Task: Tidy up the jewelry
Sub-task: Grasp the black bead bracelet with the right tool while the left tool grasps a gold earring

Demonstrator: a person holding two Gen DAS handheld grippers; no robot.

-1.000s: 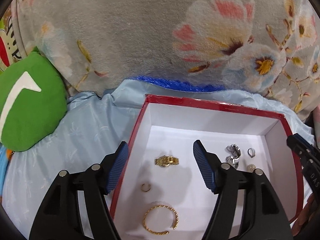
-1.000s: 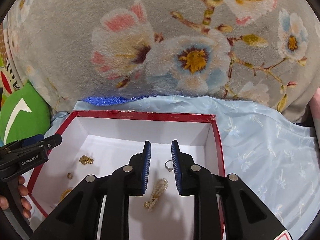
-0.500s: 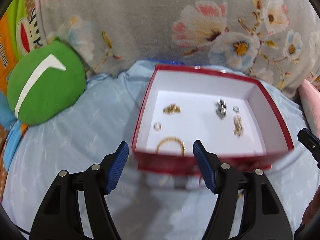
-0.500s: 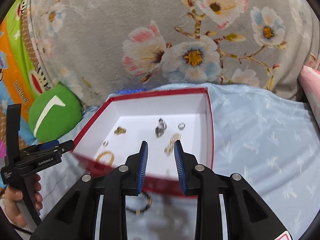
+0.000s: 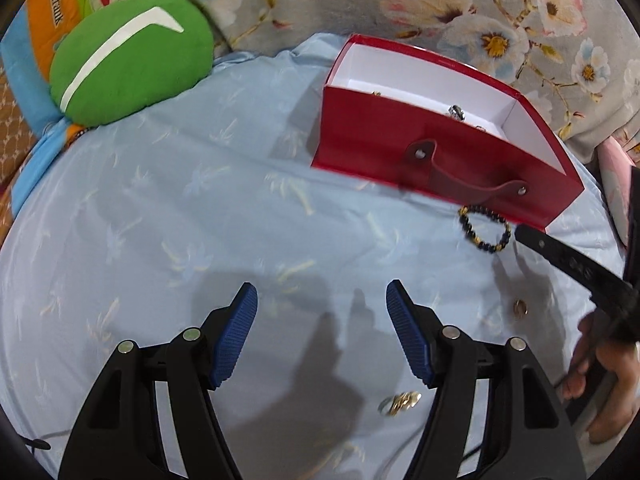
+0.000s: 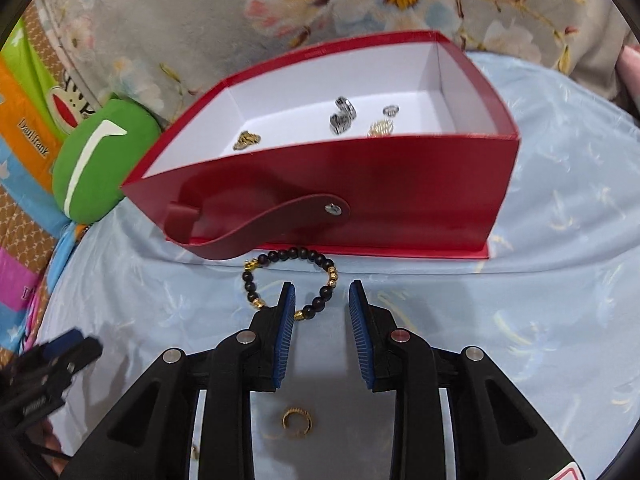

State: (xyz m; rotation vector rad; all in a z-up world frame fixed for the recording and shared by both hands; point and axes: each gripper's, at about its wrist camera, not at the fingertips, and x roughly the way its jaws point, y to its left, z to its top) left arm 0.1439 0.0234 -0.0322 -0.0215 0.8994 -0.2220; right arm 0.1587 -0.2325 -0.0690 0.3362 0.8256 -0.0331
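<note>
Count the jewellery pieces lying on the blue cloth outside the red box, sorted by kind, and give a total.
Black beaded bracelet: 1
Open gold ring: 1
Small gold tangled piece: 1
Total: 3

Ahead of my right gripper [image 6: 320,300]: beaded bracelet [image 6: 290,282], then red box [image 6: 400,184] wall and strap [image 6: 256,224] barring passage. Open blue cloth [image 5: 180,200] before my left gripper [image 5: 320,304]; green cushion [image 5: 132,56] far left.
</note>
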